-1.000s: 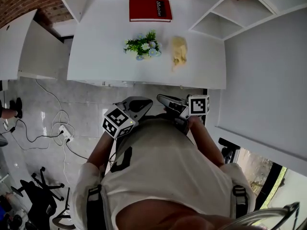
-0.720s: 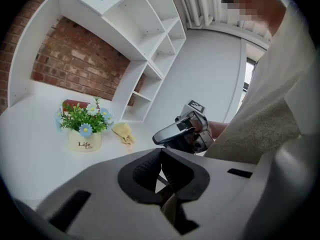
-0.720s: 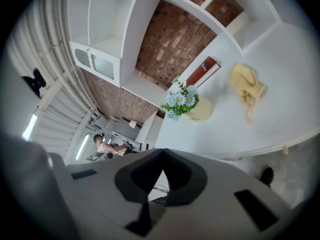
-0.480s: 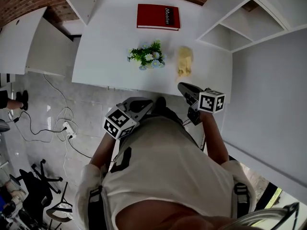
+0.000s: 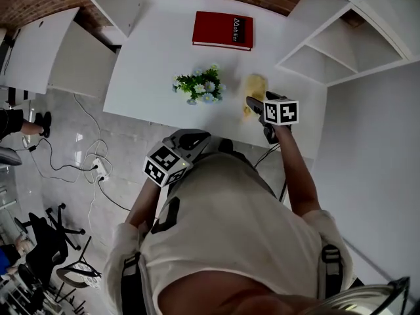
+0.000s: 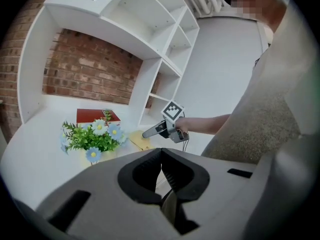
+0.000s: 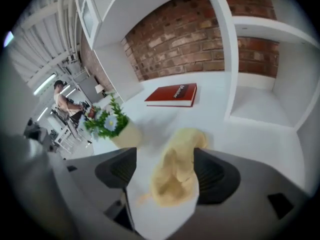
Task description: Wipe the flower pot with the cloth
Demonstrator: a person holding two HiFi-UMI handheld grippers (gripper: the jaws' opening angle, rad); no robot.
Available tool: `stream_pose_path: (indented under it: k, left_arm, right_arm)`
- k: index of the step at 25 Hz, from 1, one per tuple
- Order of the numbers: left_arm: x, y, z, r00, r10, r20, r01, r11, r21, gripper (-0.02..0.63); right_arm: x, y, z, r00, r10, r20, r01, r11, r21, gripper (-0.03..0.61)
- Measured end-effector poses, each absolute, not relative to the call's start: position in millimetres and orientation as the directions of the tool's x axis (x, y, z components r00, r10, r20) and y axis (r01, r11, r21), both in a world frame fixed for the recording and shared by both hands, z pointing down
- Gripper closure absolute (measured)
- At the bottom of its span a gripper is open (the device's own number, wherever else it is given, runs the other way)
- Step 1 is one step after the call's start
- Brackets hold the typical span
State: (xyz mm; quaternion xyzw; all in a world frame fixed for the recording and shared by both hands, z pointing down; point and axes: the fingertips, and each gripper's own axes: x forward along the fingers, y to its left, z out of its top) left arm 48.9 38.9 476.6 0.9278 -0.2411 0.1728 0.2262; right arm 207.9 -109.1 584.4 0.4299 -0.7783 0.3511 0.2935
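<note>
Right of the flower pot [image 5: 200,87], the right gripper [image 5: 251,102], its jaws just opened wide, straddles the cloth [image 5: 254,84] without pinching it. The left gripper [image 5: 197,136] is closed and empty.

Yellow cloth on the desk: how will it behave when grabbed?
Likely floppy: the cloth lies crumpled in soft folds, so it should drape and bunch. Probably light, since it looks like thin fabric. It may slide on the smooth white desk if pushed.
</note>
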Motion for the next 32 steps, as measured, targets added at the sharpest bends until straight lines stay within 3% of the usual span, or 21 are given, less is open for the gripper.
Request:
stream_pose_path:
  k: [3,4,6,10,15,21,25,29,32]
  left_arm:
    - [51,34,477,0.806,-0.396,0.441,-0.559,-0.755,0.344,0.594]
    - [50,33,478,0.799,-0.402,0.448,-0.569,-0.745,0.348,0.594]
    - [49,32,481,0.786,-0.417,0.456,-0.591,-0.725,0.353,0.594]
    - [44,28,483,0.768,-0.446,0.460,-0.622,-0.690,0.370,0.594]
    - [44,20,492,0.725,-0.474,0.500,-0.673,-0.640,0.370,0.594]
    - [11,-5,520,0.560,-0.565,0.606,-0.790,-0.583,0.187,0.592]
    - [-21,-35,542,0.499,-0.578,0.645,-0.821,-0.554,0.139,0.588]
    - [-32,-55,570,0.503,-0.487,0.714,-0.763,-0.638,0.102,0.321]
    - [-29,-74,583,0.528,-0.459,0.715,-0.702,-0.709,0.064,0.271]
  right_arm:
    - [208,-118,623,-0.425,-0.418,0.803,-0.877,0.409,-0.251,0.232]
    - [208,-117,636,-0.415,-0.398,0.818,-0.871,0.433,-0.231,0.257]
    - [207,-113,656,-0.396,-0.376,0.838,-0.850,0.495,-0.180,0.395]
    - [201,-108,662,-0.459,-0.382,0.802,-0.838,0.486,-0.248,0.482]
    - [203,-108,662,-0.521,-0.360,0.774,-0.818,0.471,-0.331,0.495]
    - [203,-104,659,-0.626,-0.340,0.701,-0.776,0.359,-0.519,0.497]
    - [180,-97,628,-0.744,-0.354,0.567,-0.665,0.307,-0.681,0.499]
    - [149,-106,581,-0.806,-0.399,0.437,-0.569,0.322,-0.757,0.497]
    - [128,-114,554,-0.816,-0.438,0.379,-0.541,0.344,-0.768,0.495]
